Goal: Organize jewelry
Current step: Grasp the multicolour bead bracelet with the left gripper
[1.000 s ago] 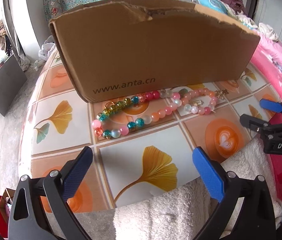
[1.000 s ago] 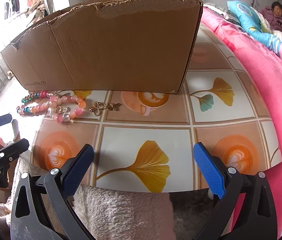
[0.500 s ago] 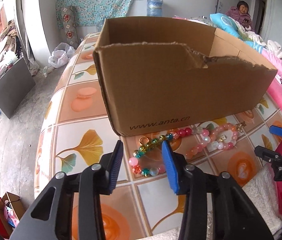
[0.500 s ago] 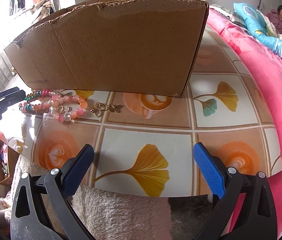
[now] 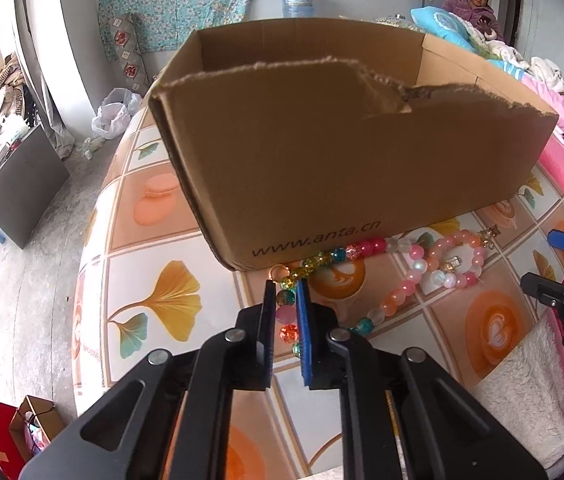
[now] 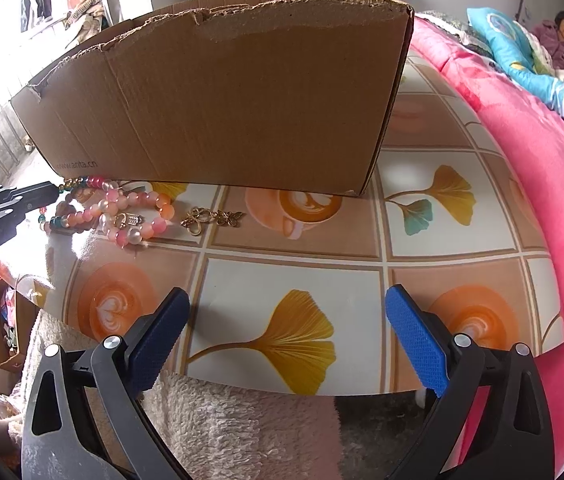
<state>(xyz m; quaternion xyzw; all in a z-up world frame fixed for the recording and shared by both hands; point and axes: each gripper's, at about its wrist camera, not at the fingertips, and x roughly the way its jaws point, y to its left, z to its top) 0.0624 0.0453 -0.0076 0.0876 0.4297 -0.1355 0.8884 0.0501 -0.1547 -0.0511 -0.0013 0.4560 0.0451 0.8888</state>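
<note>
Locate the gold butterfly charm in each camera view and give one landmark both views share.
Left wrist: gold butterfly charm right of centre, beside the pink bracelet, below the box.
Right wrist: left of centre, on the table.
Shared landmark: cardboard box, directly behind it in both.

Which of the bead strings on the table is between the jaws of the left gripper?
The long multicoloured bead string with green, teal and red beads; the left gripper is shut on its end. The small pink bracelet lies free to the right.
</note>
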